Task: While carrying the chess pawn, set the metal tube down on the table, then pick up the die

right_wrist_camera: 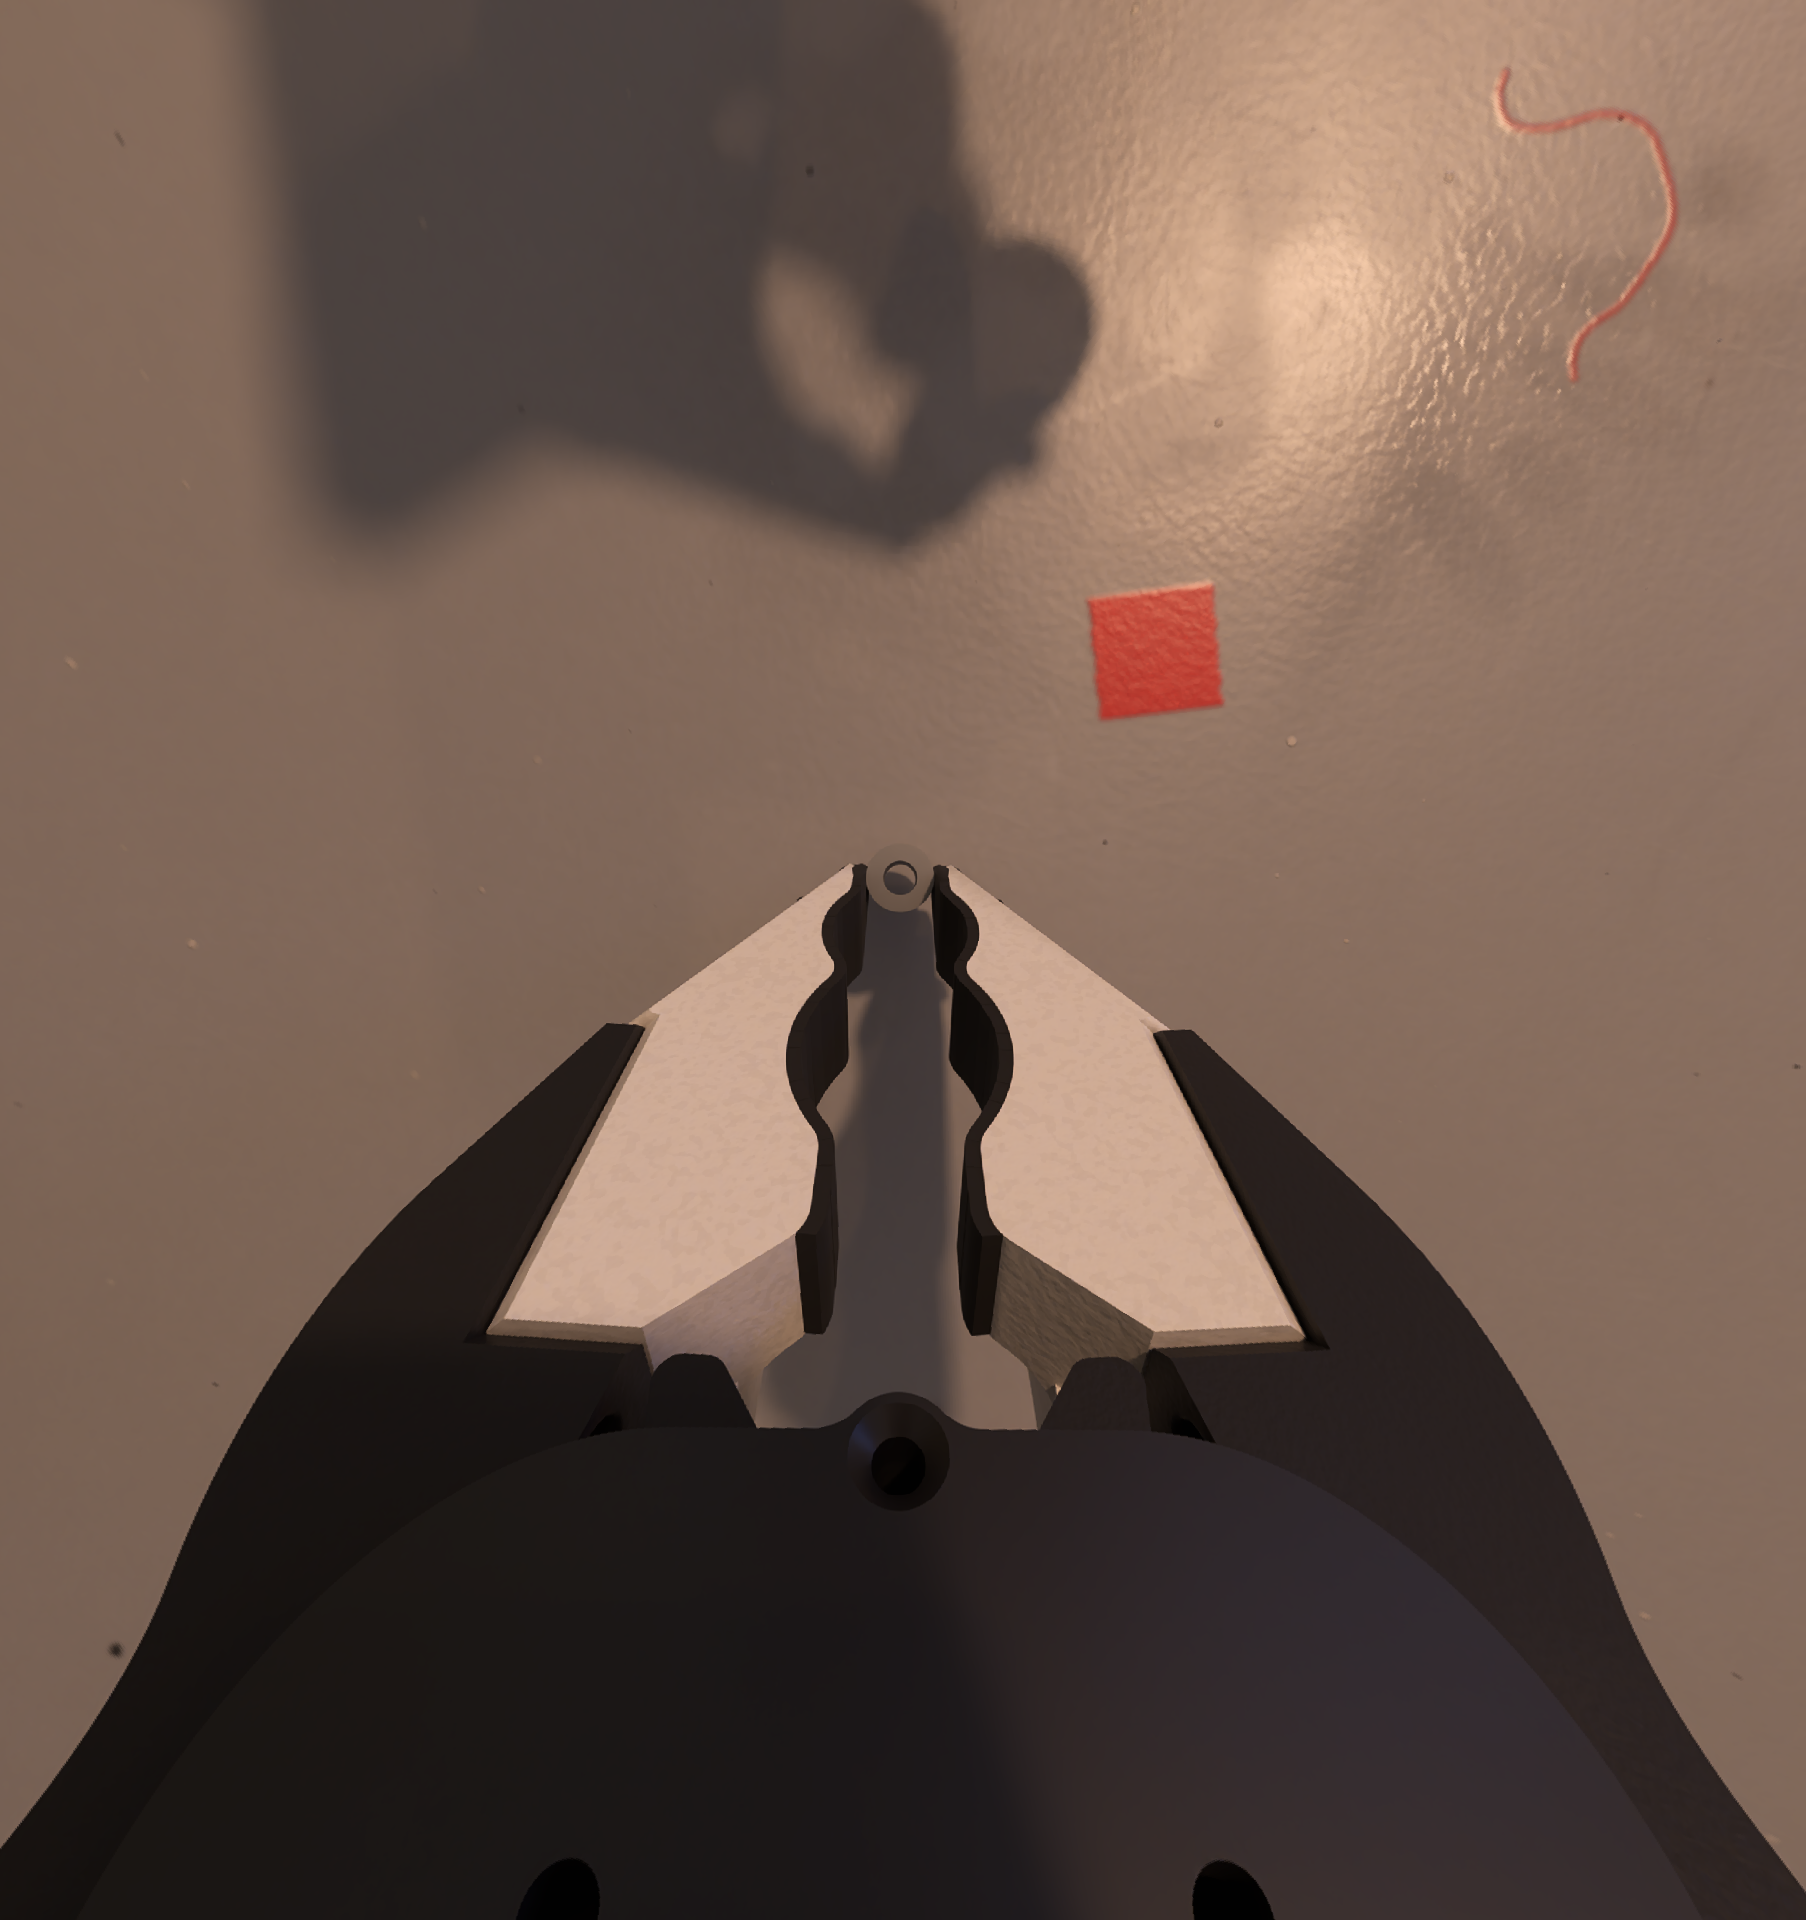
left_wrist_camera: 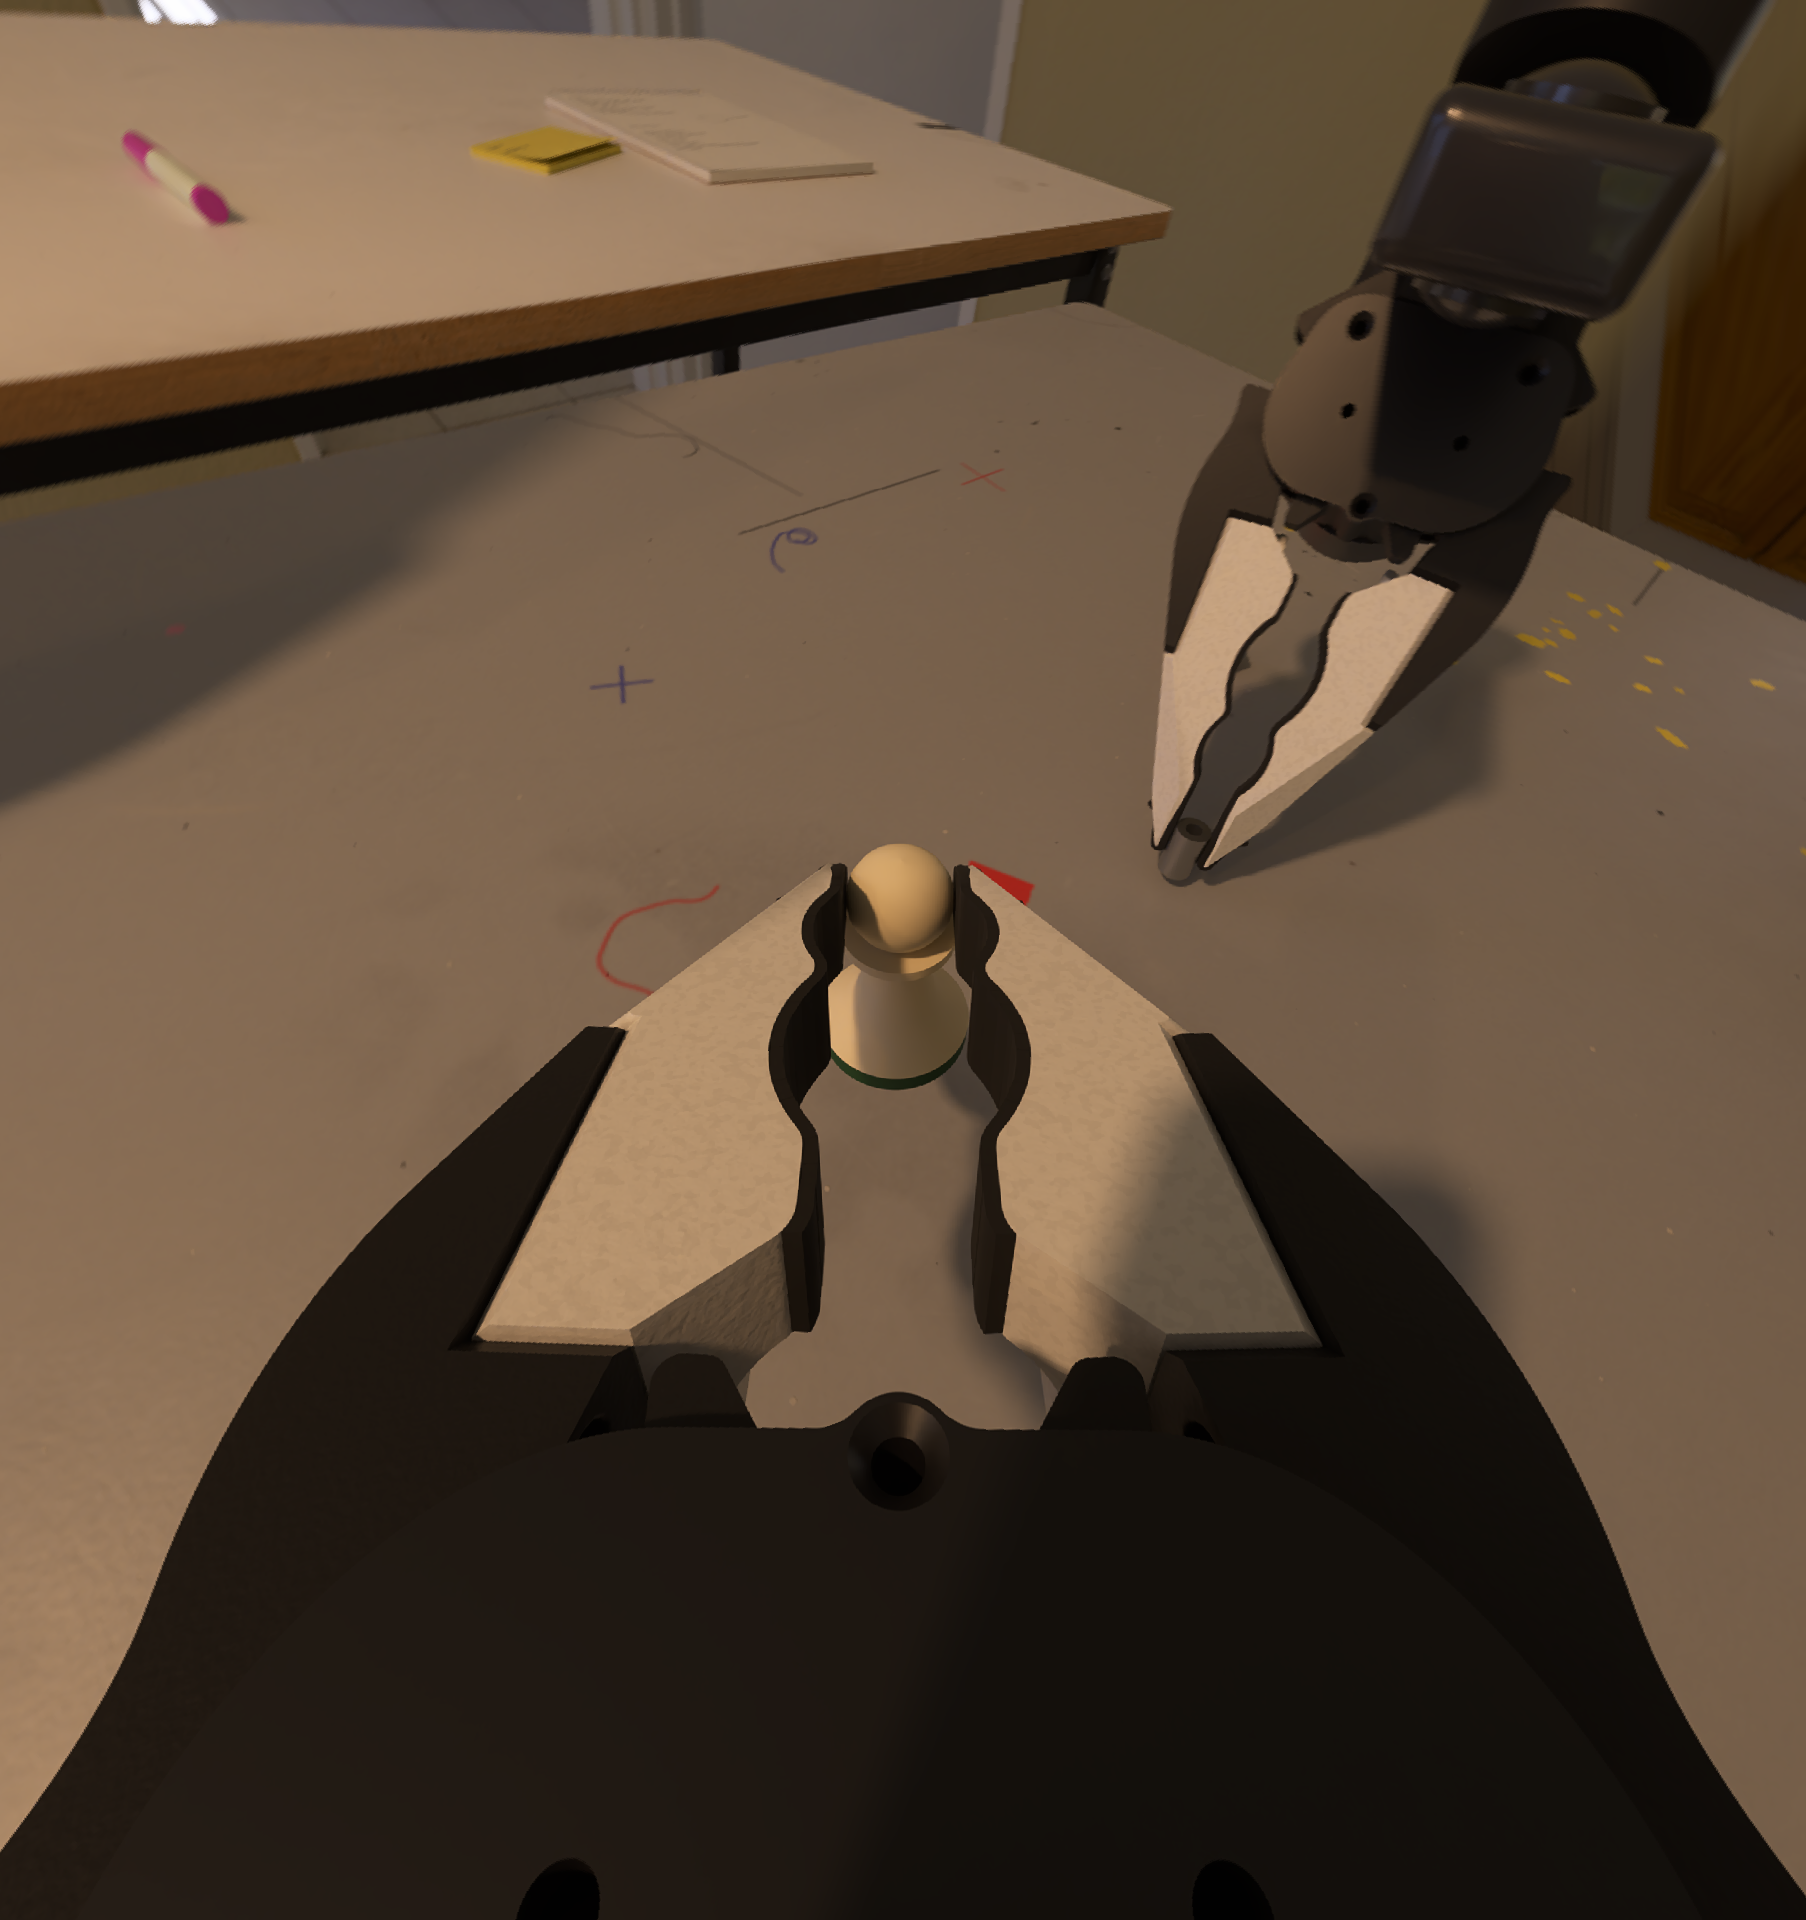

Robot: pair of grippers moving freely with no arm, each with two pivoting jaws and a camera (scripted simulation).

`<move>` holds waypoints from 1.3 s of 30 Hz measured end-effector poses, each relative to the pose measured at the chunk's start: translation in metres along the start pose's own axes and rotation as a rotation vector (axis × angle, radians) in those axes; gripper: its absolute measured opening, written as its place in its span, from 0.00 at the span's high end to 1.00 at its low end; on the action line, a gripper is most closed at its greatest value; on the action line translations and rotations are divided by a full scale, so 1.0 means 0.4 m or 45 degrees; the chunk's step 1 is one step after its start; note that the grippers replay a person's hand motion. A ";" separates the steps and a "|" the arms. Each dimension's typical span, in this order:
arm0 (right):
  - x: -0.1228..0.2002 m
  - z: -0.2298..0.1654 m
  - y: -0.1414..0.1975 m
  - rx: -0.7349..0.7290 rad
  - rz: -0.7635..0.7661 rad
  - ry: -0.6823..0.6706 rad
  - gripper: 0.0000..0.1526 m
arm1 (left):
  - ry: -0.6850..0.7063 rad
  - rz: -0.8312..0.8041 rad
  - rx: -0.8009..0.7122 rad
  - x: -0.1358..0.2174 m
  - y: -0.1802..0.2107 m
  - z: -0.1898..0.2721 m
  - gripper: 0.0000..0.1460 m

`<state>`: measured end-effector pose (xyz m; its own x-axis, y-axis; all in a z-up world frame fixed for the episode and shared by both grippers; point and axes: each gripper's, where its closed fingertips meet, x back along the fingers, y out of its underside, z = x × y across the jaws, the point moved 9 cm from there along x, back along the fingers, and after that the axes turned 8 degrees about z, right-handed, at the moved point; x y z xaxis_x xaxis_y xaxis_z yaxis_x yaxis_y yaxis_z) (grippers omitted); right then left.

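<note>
Nearest to us in the left wrist view, our left gripper is closed w/ a narrow gap around the chess pawn: tips pinch the round cream head, body and green-ringed base pointing back toward the palm. So the "carry the pawn" part holds, as far as we can judge.

Our right gripper is nearly closed, tips pinching the metal tube. In its own view we look straight down the tube's open end. From the left wrist view the same gripper points steeply down at the grey table, and the tube's lower end looks at or just about at the surface; we can't tell if it touches. Tube not yet released, so step one is under way, not done.

A bit farther on the tabletop sits the red die, seen from above as a flat red square, near the tube but apart. In the left wrist view only a red corner peeks past our right fingertip. It sits well in from the table's edges, toward the middle; a red squiggle mark lies beyond it.

Left to do: open the right jaws, leave the tube, shift over to the die, grip and lift, w/ the left grip unchanged.

Far off, past the table's far edge, a second desk carries a pink marker, yellow sticky notes and a notepad.
</note>
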<state>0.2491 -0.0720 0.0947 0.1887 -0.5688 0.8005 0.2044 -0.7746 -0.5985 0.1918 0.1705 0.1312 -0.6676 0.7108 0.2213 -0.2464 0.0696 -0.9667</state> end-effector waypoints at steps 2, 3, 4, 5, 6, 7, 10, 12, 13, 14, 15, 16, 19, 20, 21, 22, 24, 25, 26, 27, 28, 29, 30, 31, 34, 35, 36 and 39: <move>-0.001 0.003 0.005 0.039 -0.036 0.019 0.92 | -0.053 -0.021 0.030 0.002 0.009 -0.005 0.86; -0.003 0.005 0.007 0.052 -0.045 0.027 0.92 | -0.085 -0.035 0.033 0.003 0.012 -0.006 0.86; -0.005 0.008 0.009 0.061 -0.046 0.031 0.92 | -0.109 -0.042 0.034 0.005 0.015 -0.007 0.86; -0.006 0.010 0.011 0.068 -0.035 0.036 0.92 | -0.123 -0.040 0.037 0.006 0.017 -0.007 0.86; -0.006 0.012 0.012 0.072 -0.025 0.043 0.92 | -0.131 -0.032 0.041 0.007 0.017 -0.006 0.86; -0.006 0.013 0.013 0.069 -0.019 0.051 0.92 | -0.138 -0.024 0.044 0.007 0.016 -0.006 0.86; 0.013 0.013 0.015 -0.012 0.022 0.102 0.91 | -0.174 -0.004 0.044 0.002 0.008 -0.010 0.86; 0.053 0.003 0.025 -0.111 0.101 0.166 0.80 | -0.186 0.004 0.037 -0.002 -0.002 -0.019 0.86; 0.082 -0.005 0.037 -0.176 0.155 0.218 0.78 | -0.200 0.017 0.029 -0.005 -0.008 -0.025 0.86; 0.113 -0.015 0.057 -0.253 0.209 0.294 0.77 | -0.215 0.030 0.019 -0.008 -0.012 -0.033 0.86; 0.144 -0.025 0.085 -0.342 0.251 0.398 0.76 | -0.232 0.039 0.011 -0.011 -0.017 -0.042 0.86; 0.176 -0.036 0.121 -0.447 0.274 0.532 0.76 | -0.252 0.049 0.006 -0.016 -0.021 -0.053 0.86; 0.243 -0.077 0.228 -0.791 0.334 0.885 0.78 | -0.272 0.085 0.039 -0.041 -0.029 -0.088 0.86; 0.255 -0.090 0.258 -0.896 0.382 0.944 0.78 | -0.265 0.096 0.064 -0.052 -0.031 -0.099 0.86; 0.262 -0.103 0.283 -0.986 0.413 0.998 0.78 | -0.250 0.102 0.093 -0.066 -0.033 -0.108 0.86; 0.266 -0.115 0.302 -1.047 0.425 1.041 0.78 | -0.230 0.104 0.122 -0.080 -0.037 -0.117 0.86; 0.267 -0.133 0.319 -1.095 0.455 1.097 0.78 | -0.201 0.118 0.167 -0.104 -0.048 -0.129 0.86; 0.261 -0.136 0.319 -1.103 0.471 1.092 0.78 | -0.190 0.135 0.181 -0.114 -0.052 -0.133 0.86; 0.252 -0.132 0.317 -1.100 0.464 1.093 0.78 | -0.184 0.152 0.189 -0.123 -0.055 -0.136 0.86; 0.240 -0.126 0.311 -1.082 0.422 1.105 0.79 | -0.183 0.164 0.197 -0.131 -0.056 -0.138 0.86; 0.227 -0.116 0.304 -1.052 0.368 1.122 0.79 | -0.182 0.170 0.204 -0.139 -0.054 -0.141 0.86; 0.214 -0.108 0.298 -1.026 0.328 1.135 0.79 | -0.182 0.171 0.211 -0.145 -0.052 -0.142 0.86; 0.203 -0.099 0.292 -1.009 0.306 1.132 0.79 | -0.184 0.172 0.219 -0.150 -0.050 -0.143 0.86; 0.194 -0.092 0.289 -1.006 0.295 1.124 0.79 | -0.182 0.171 0.227 -0.153 -0.047 -0.143 0.86; 0.174 -0.078 0.289 -1.033 0.306 1.071 0.81 | -0.173 0.154 0.234 -0.158 -0.036 -0.142 0.86; 0.170 -0.075 0.291 -1.040 0.299 1.060 0.82 | -0.180 0.148 0.229 -0.159 -0.033 -0.142 0.86; 0.166 -0.073 0.292 -1.037 0.277 1.057 0.82 | -0.187 0.142 0.223 -0.159 -0.031 -0.143 0.86; 0.159 -0.072 0.291 -0.973 0.224 1.090 0.84 | -0.186 0.127 0.218 -0.162 -0.029 -0.144 0.86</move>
<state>0.2571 -0.2065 0.0769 -0.6140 -0.4598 0.6415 -0.4487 -0.4652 -0.7630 0.2785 0.1641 0.1208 -0.7861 0.5986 0.1541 -0.2810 -0.1241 -0.9516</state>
